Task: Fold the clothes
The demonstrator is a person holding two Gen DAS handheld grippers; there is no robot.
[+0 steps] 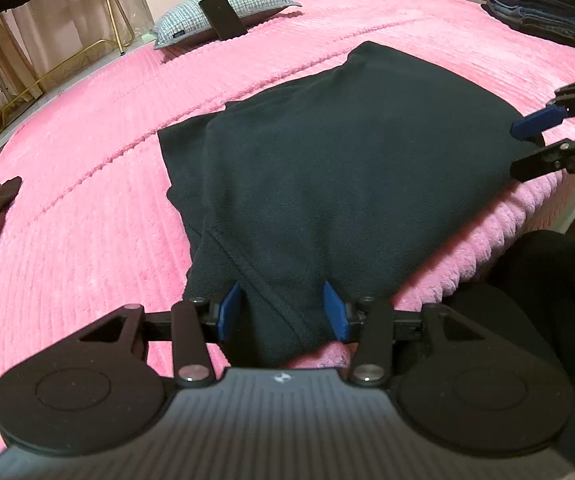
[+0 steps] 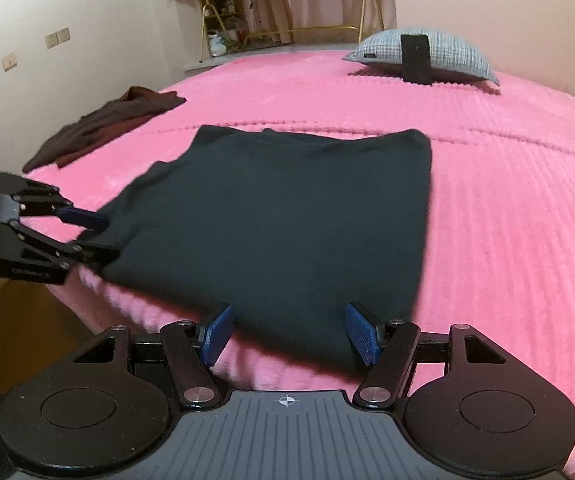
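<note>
A wide bed (image 1: 87,220) under a ribbed pink cover carries everything. On it, near the front edge, lies the dark folded garment (image 1: 347,168), flat and roughly square, with a layer doubled over on its left side in the left wrist view. Its near edge reaches back between the blue pads of the left hand-held gripper (image 1: 283,312); the jaws stand partly apart with the cloth between them, and whether the pads press on it cannot be told. The right hand-held gripper (image 2: 289,334) hangs at the garment's near right corner, jaws spread wider, the cloth's edge lying between and below the pads without either pad touching it.

Further off on the bed, a brown garment (image 2: 107,124) lies crumpled by the left edge, well apart from the dark one. A stack of folded clothes (image 1: 543,0) stands in the far right corner. A grey checked pillow (image 2: 427,54) rests at the far side with a black strap (image 2: 417,60) across it
</note>
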